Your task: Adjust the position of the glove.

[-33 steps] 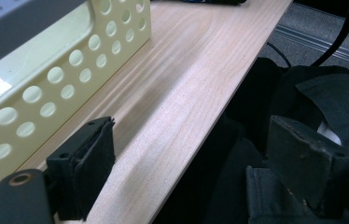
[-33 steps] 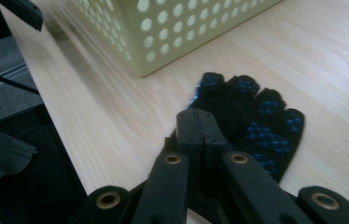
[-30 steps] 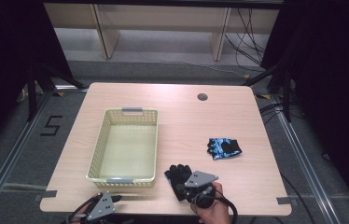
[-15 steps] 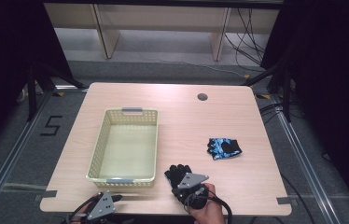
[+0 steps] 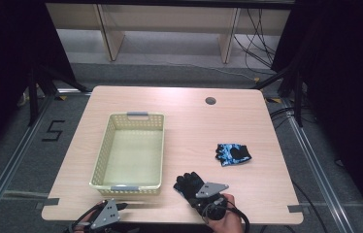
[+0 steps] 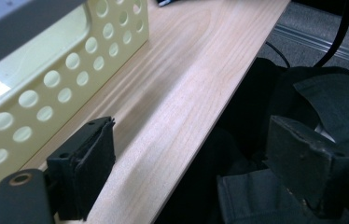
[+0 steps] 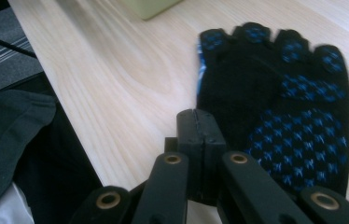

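Nothing has moved much since before: right gripper [image 7: 196,116], jaws pressed together and empty, rests by the black blue-dotted fabric glove [image 7: 280,102] near the light wooden table's [image 5: 194,116] front edge, left gripper [image 6: 186,158] gaping empty there

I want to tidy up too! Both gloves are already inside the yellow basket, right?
Not quite. The high view shows the yellow basket with no glove in it; both lie on the table beside it: the black glove by the right tool, the blue glove farther right.
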The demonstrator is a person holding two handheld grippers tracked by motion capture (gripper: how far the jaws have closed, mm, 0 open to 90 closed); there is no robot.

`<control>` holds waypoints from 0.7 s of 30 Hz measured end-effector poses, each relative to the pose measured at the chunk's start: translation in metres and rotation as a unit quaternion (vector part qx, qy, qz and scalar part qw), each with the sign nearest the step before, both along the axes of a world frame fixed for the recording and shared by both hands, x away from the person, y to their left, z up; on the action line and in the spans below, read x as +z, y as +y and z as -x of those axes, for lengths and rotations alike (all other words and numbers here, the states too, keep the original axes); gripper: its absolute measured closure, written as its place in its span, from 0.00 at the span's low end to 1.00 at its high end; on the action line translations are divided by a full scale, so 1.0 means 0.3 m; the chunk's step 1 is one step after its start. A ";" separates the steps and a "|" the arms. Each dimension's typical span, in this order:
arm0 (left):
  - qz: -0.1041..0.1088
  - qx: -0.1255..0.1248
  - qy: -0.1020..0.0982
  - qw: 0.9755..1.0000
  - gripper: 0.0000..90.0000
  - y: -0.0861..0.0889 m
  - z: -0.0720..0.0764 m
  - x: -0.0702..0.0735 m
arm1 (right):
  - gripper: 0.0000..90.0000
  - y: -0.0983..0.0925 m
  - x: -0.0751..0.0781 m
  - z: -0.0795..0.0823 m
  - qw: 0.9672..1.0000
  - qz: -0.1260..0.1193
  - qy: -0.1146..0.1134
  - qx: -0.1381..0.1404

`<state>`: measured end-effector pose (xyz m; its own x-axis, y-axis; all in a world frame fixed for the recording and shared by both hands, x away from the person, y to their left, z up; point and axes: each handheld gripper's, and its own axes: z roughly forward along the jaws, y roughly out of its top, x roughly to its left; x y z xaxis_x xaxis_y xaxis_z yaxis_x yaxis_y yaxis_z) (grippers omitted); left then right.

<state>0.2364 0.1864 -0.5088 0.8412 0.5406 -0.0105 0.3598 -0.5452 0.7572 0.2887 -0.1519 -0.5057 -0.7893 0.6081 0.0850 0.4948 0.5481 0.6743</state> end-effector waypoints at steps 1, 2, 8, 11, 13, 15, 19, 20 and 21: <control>0.006 0.000 0.004 1.000 0.17 0.000 0.003 0.000 | 1.00 -0.010 0.000 -0.002 1.000 0.000 -0.003 0.001; 0.004 0.003 0.003 1.000 0.17 0.000 0.003 0.003 | 1.00 -0.010 0.000 -0.002 1.000 0.000 -0.003 0.001; 0.006 0.006 -0.007 1.000 0.17 0.002 0.000 0.005 | 1.00 -0.071 0.006 -0.001 1.000 -0.010 -0.001 -0.021; 0.018 0.005 -0.008 1.000 0.17 -0.004 0.001 0.005 | 1.00 -0.096 0.011 0.000 0.999 -0.015 0.004 -0.032; 0.005 0.002 -0.003 1.000 0.17 0.000 -0.001 0.005 | 1.00 -0.109 0.012 -0.002 0.999 -0.011 -0.001 -0.035; 0.005 0.005 -0.009 1.000 0.17 -0.003 -0.003 0.005 | 1.00 -0.123 0.013 -0.002 0.999 -0.004 0.007 -0.040; 0.004 -0.002 -0.003 1.000 0.17 -0.001 -0.004 0.004 | 1.00 -0.139 0.008 -0.012 0.999 0.001 0.001 -0.035; 0.002 0.001 -0.005 1.000 0.17 -0.003 -0.004 0.003 | 1.00 -0.139 0.008 -0.010 0.999 -0.003 0.003 -0.043; 0.003 0.000 -0.004 1.000 0.17 -0.003 -0.005 0.005 | 1.00 -0.142 0.009 -0.008 0.999 -0.003 0.005 -0.049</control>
<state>0.2380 0.1854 -0.5075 0.8409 0.5412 -0.0060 0.3536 -0.5409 0.7632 0.2910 -0.1945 -0.5031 -0.7255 0.6814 0.0964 0.5519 0.4925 0.6730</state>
